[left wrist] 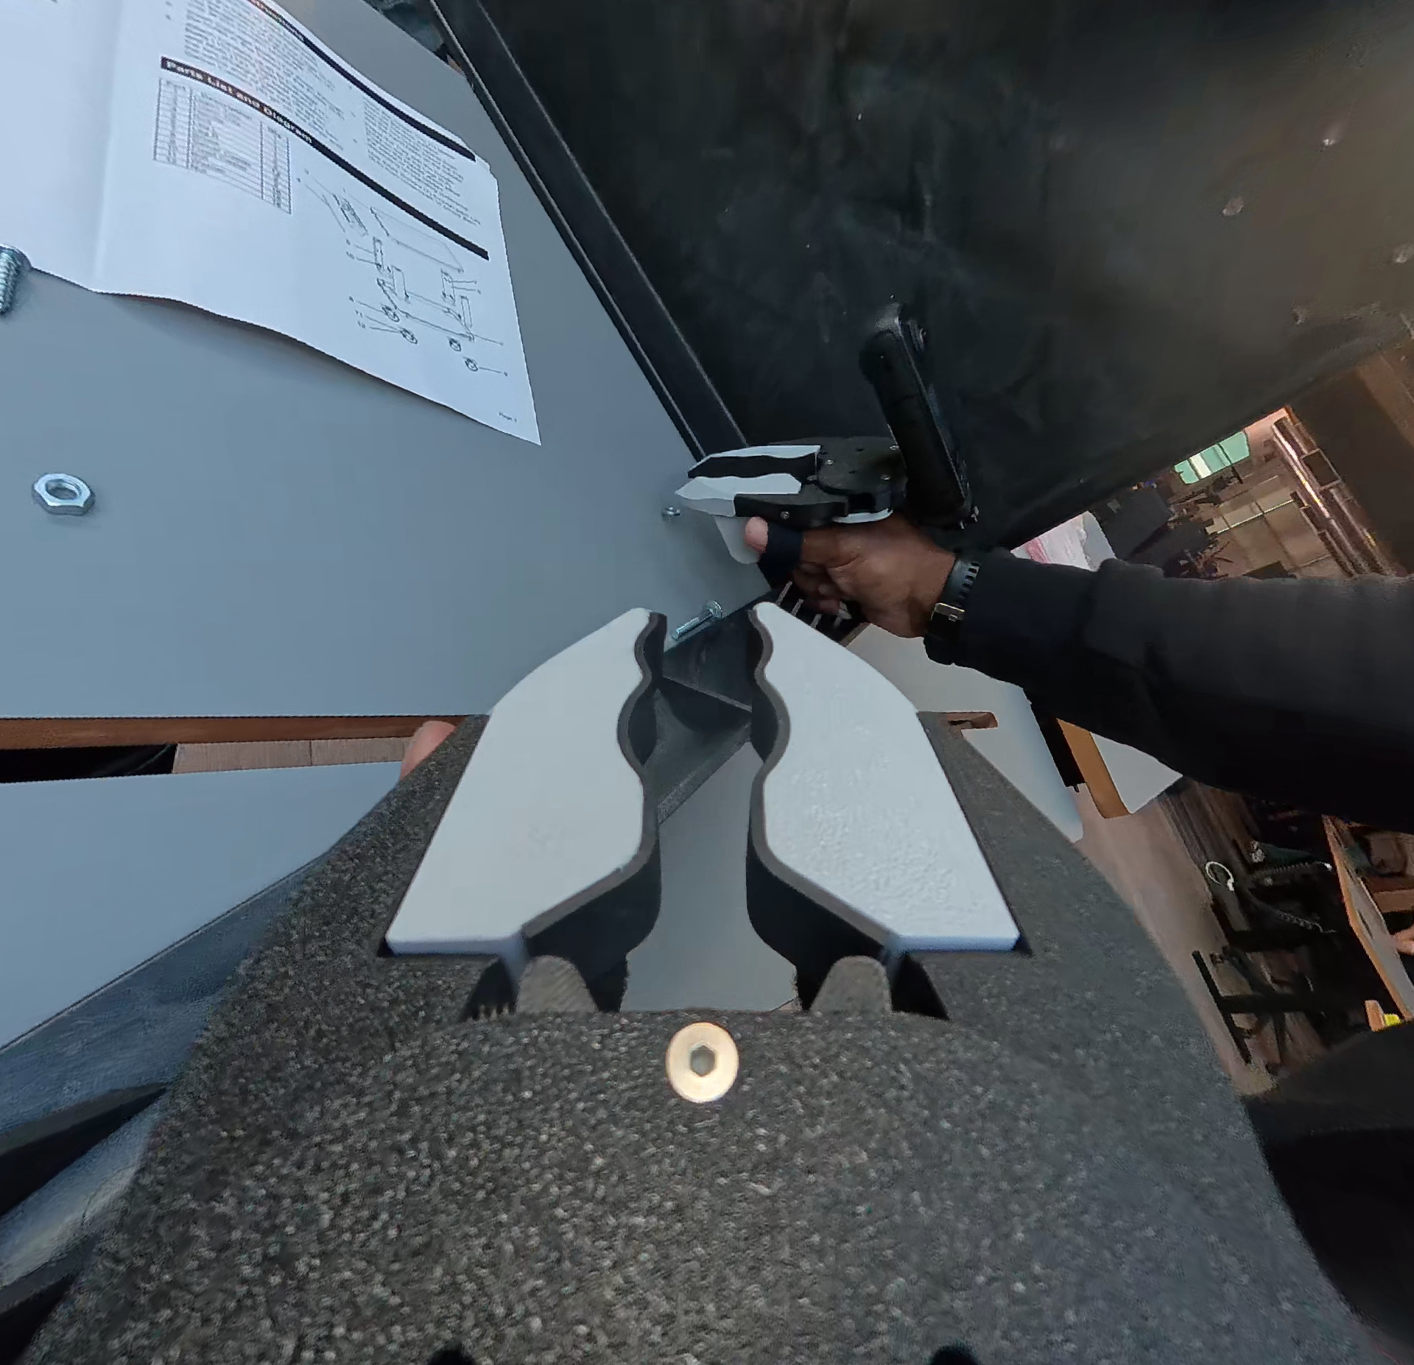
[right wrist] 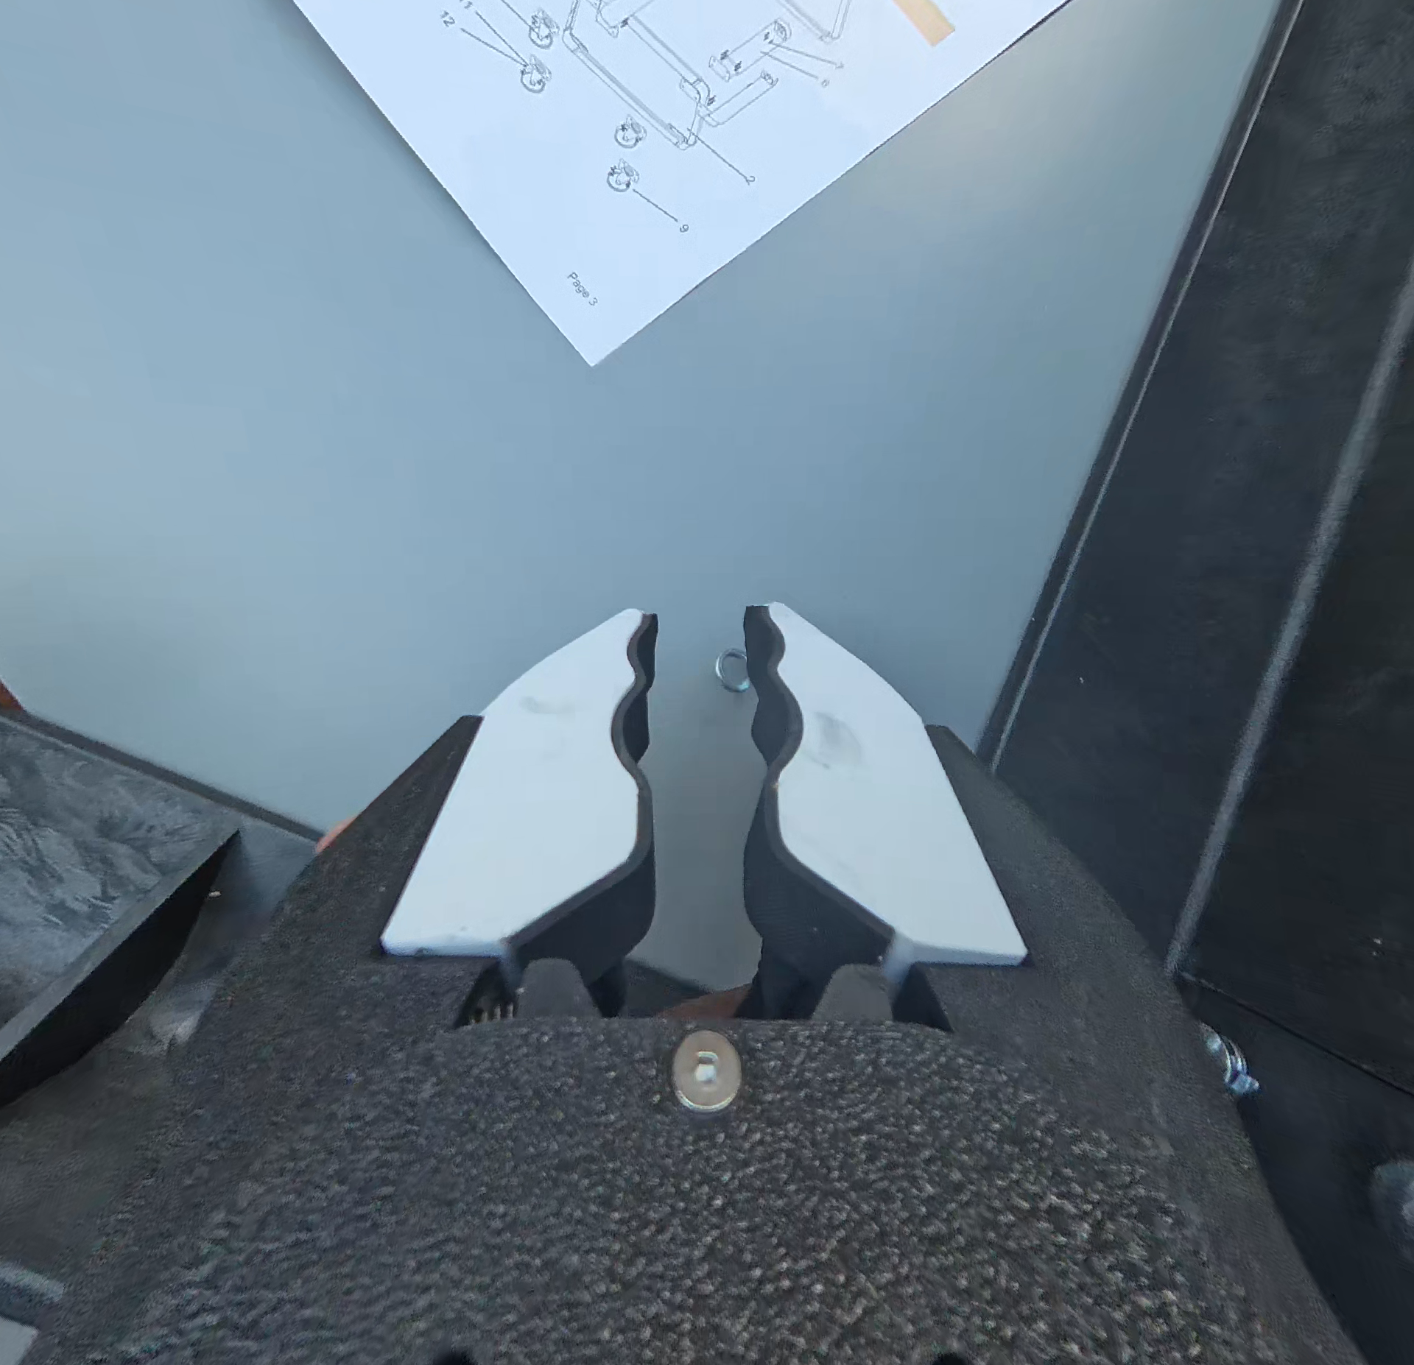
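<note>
Small metal washer (right wrist: 725,670) flat on the grey tabletop (right wrist: 306,487), between the right gripper (right wrist: 700,617) tips, hugging the right finger; jaws apart, empty. Best centred before any squeeze. Left gripper (left wrist: 704,624) likewise parted, empty, near a bolt (left wrist: 698,618). Beyond: instruction sheet (right wrist: 689,104), hex nut (left wrist: 63,493), black panel (right wrist: 1262,563) crowding the right.

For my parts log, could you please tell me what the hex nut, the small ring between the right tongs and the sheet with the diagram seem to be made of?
Hex nut: probably zinc-plated steel, a bright silvery sheen on its facets.
Small ring: likely metal too, shiny and silvery; too small to be sure.
Sheet: plain matte white paper, thin, flat, with printed line drawings.
</note>
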Demonstrator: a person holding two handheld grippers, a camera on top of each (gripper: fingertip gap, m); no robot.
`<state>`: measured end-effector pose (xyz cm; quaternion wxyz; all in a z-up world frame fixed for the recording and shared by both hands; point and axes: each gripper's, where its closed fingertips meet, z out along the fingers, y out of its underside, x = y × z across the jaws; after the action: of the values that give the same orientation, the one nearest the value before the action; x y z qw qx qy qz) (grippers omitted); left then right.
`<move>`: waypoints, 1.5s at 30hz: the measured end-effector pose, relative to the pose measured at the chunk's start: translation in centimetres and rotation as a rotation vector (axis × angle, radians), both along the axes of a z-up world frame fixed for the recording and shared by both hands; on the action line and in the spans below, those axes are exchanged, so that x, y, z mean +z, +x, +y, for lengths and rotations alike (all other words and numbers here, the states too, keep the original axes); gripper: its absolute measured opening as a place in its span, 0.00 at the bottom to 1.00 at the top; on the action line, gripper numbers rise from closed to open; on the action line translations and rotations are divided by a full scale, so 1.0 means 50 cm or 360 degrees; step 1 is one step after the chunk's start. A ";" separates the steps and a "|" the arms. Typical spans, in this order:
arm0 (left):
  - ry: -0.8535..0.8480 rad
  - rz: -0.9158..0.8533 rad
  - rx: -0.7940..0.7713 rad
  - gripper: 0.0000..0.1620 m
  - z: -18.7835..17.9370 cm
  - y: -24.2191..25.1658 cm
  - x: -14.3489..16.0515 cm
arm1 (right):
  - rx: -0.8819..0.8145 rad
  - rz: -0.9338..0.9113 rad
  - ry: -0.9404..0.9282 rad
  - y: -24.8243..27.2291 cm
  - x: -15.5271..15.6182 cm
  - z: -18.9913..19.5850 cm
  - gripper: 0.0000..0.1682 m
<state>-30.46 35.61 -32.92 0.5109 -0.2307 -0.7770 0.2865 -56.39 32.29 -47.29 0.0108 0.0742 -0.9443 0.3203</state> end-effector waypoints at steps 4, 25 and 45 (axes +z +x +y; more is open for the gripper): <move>-0.0115 -0.0015 0.0072 0.21 -0.028 0.007 0.026 | -0.0137 -0.0044 0.0035 -0.013 0.035 0.023 0.16; -0.0248 0.0034 0.0018 0.37 0.020 -0.021 0.068 | 0.0172 -0.0011 0.0745 0.059 -0.038 0.170 0.07; -0.0204 0.0046 0.0047 0.35 0.014 0.009 0.077 | -0.0024 -0.0153 0.0729 0.094 -0.053 0.113 0.04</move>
<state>-30.03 36.33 -29.10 0.5019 -0.2473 -0.7529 0.3466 -51.70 37.93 -49.96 -0.0489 0.0525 -0.9923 0.1007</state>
